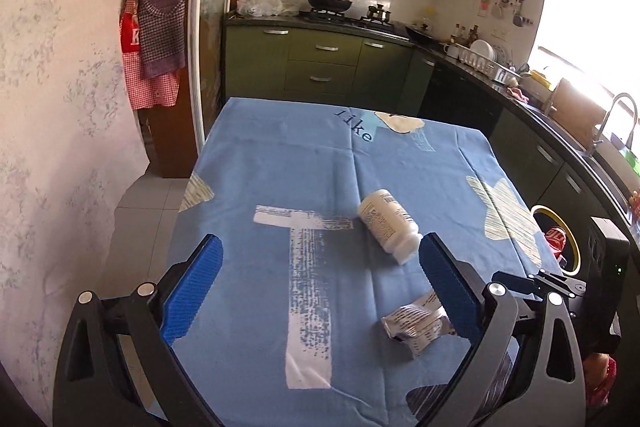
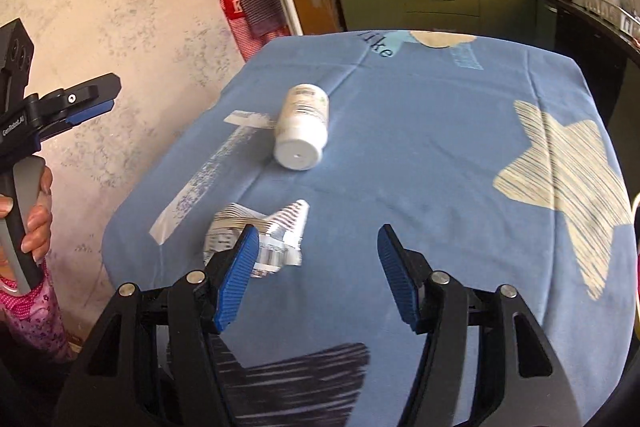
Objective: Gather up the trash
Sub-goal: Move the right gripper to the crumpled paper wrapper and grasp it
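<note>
A white plastic bottle (image 1: 388, 225) (image 2: 302, 129) lies on its side on the blue tablecloth (image 1: 280, 167) (image 2: 420, 147). Closer to the table's near edge sits a crumpled silver wrapper (image 1: 416, 323) (image 2: 256, 239). My left gripper (image 1: 320, 241) hovers over the cloth with its blue pads wide apart and nothing between them; the bottle lies just beyond its right fingertip, and the wrapper touches that finger's inner side. My right gripper (image 2: 318, 233) is open above bare cloth, with the wrapper partly hidden behind its left finger. The left gripper (image 2: 114, 94) also shows side-on, held by a hand (image 2: 36, 219).
A yellow-rimmed bin (image 1: 576, 247) stands past the table's right edge, with a red can (image 1: 556, 239) inside. A pale wall (image 1: 60, 147) runs along the left, with aprons (image 1: 156, 27) hanging on it. Green kitchen cabinets (image 1: 320, 67) and a stove stand beyond the table.
</note>
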`<state>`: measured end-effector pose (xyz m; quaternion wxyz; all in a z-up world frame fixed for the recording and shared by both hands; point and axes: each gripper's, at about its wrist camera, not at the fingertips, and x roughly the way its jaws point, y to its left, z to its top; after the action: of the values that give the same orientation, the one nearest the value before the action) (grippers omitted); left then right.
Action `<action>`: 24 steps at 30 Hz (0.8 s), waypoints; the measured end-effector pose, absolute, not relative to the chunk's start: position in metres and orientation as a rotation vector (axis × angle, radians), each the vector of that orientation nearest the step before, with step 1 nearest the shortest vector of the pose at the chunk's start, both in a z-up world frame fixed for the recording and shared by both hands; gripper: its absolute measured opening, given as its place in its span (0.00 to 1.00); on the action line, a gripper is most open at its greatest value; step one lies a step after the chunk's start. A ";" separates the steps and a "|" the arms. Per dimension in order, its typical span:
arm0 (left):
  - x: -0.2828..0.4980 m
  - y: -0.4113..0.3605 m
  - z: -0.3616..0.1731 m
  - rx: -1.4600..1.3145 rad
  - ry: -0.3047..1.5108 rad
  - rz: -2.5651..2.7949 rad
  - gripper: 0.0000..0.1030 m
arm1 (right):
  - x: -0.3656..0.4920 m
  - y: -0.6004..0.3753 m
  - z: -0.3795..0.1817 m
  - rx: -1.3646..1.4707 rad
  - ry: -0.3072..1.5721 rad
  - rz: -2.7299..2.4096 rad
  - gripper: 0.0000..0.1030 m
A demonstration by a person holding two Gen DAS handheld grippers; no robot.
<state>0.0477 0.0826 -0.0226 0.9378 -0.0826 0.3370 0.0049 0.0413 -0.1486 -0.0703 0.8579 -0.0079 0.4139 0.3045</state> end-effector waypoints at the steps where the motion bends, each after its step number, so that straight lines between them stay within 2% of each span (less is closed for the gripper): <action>1: 0.047 0.088 -0.025 -0.180 0.693 0.013 0.94 | 0.040 -0.140 -0.070 -0.024 0.870 0.650 0.57; 9: 0.045 0.097 -0.040 -0.181 0.714 -0.009 0.94 | 0.035 -0.094 -0.077 -0.093 0.898 0.644 0.60; 24: 0.049 0.094 -0.050 -0.197 0.732 -0.061 0.94 | 0.035 -0.067 -0.097 -0.208 0.922 0.532 0.65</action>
<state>0.0486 0.0940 -0.0499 0.9286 -0.0961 0.3573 -0.0300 0.0354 -0.0670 -0.0970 0.8565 -0.0989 0.4389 0.2531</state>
